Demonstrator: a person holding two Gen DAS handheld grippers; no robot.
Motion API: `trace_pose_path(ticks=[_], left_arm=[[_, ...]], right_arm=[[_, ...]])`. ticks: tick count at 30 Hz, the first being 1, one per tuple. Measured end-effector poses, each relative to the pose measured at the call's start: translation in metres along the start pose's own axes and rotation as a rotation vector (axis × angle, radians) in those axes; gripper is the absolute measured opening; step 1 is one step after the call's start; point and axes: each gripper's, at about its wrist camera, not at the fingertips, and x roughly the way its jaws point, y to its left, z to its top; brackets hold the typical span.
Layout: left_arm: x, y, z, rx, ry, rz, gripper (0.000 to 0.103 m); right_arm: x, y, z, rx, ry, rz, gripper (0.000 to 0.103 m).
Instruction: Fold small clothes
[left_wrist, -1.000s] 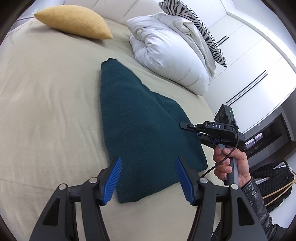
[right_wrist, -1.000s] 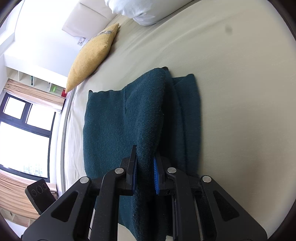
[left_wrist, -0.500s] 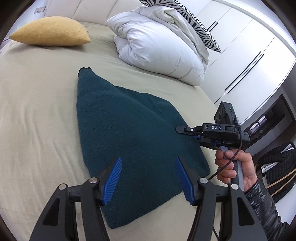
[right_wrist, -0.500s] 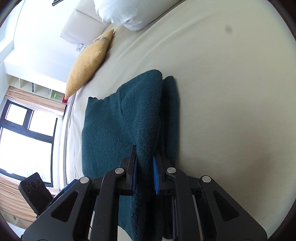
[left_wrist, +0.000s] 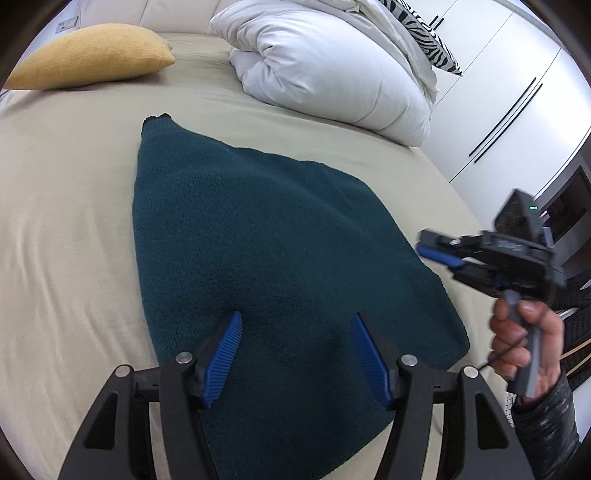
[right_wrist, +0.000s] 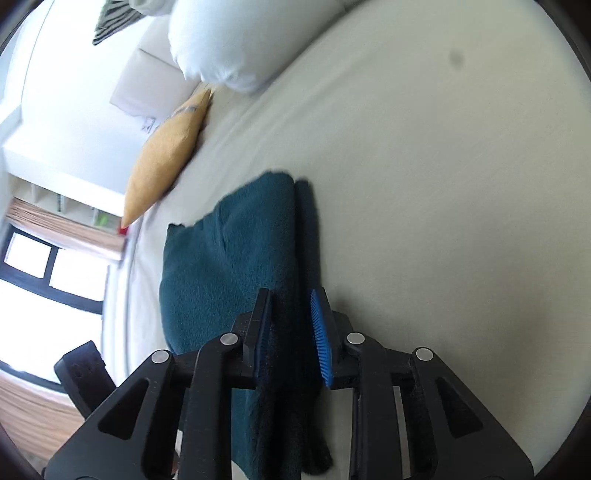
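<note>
A dark teal knitted garment lies folded on the beige bed sheet. My left gripper hovers over the garment's near end, jaws wide and still opening, pads clear of the knit. In the right wrist view, my right gripper has its jaws opening. The garment's folded edge runs between them, but the blue pad stands off the cloth. In the left wrist view the right gripper sits at the garment's right edge, held by a hand.
A yellow cushion and a rolled white duvet lie at the head of the bed, with a zebra-print pillow behind. White wardrobe doors stand to the right. A window shows on the left in the right wrist view.
The right gripper's jaws have parted and released the folded edge they pinched. The left gripper has moved further over the garment, which now lies flatter.
</note>
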Motion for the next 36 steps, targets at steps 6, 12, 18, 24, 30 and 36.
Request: trace_pose_path(ticks=[6, 12, 18, 24, 30, 36], left_arm=[[0.001, 0.004, -0.005, -0.004, -0.009, -0.019, 0.065], [0.000, 0.010, -0.009, 0.007, -0.008, -0.049, 0.062], [-0.023, 0.001, -0.003, 0.014, -0.041, -0.030, 0.062], [-0.017, 0.000, 0.041, 0.064, -0.083, 0.073, 0.064], [0.040, 0.023, 0.071, 0.058, 0.020, 0.154, 0.064], [0.049, 0.027, 0.067, 0.075, -0.006, 0.160, 0.064]], right_arm=[[0.007, 0.040, -0.042, -0.139, 0.126, 0.151, 0.022], [0.012, -0.040, -0.067, 0.049, 0.156, 0.187, 0.000], [-0.026, -0.024, -0.058, -0.045, 0.113, 0.087, 0.006], [-0.008, 0.009, -0.011, -0.070, 0.077, 0.182, 0.010], [0.071, 0.028, 0.035, -0.038, 0.168, 0.170, 0.010], [0.098, -0.003, 0.065, 0.068, 0.159, 0.168, 0.000]])
